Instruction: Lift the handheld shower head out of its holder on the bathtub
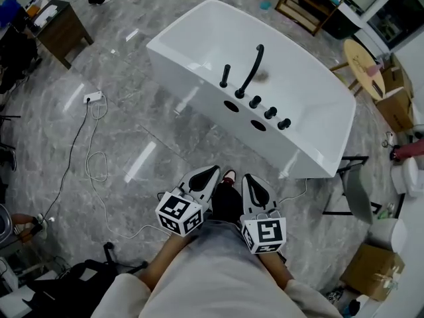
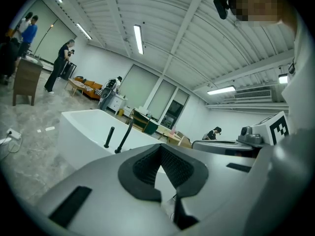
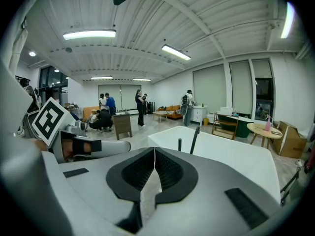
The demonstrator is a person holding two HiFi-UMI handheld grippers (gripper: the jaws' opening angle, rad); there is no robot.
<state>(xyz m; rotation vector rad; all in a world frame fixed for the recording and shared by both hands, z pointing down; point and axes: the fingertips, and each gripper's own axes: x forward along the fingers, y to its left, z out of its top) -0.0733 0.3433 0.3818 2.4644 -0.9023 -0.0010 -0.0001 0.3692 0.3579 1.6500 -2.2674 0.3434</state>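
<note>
So both grippers are fully closed with nothing in them. The left gripper (image 1: pixel 211 172) has its jaws pressed together, which you can see in its own view (image 2: pixel 160 146), and the right gripper (image 1: pixel 249 179) is the same, just a thin seam between its pads (image 3: pixel 154 149). The person holds the two side by side, low and close to the body, with the marker cubes facing up at the head camera, and both point toward the bathtub (image 1: pixel 199 28). There's a stretch of grey marble-look floor (image 1: pixel 132 131) between them and the tub, so they're well apart from it. The handheld shower head (image 1: pixel 225 75) is the short black stick standing upright in its holder on the near rim of the white tub, untouched. It shows small in both gripper views too (image 2: pixel 109 137) (image 3: pixel 179 144). Right beside it is the tall curved black spout (image 1: pixel 252 70), then a row of black knobs (image 1: pixel 270 113) along the same rim. Off to the left a white power strip (image 1: pixel 93 98) lies on the floor with its cable trailing, and a wooden desk (image 1: pixel 59 28) sits in the far corner.
</note>
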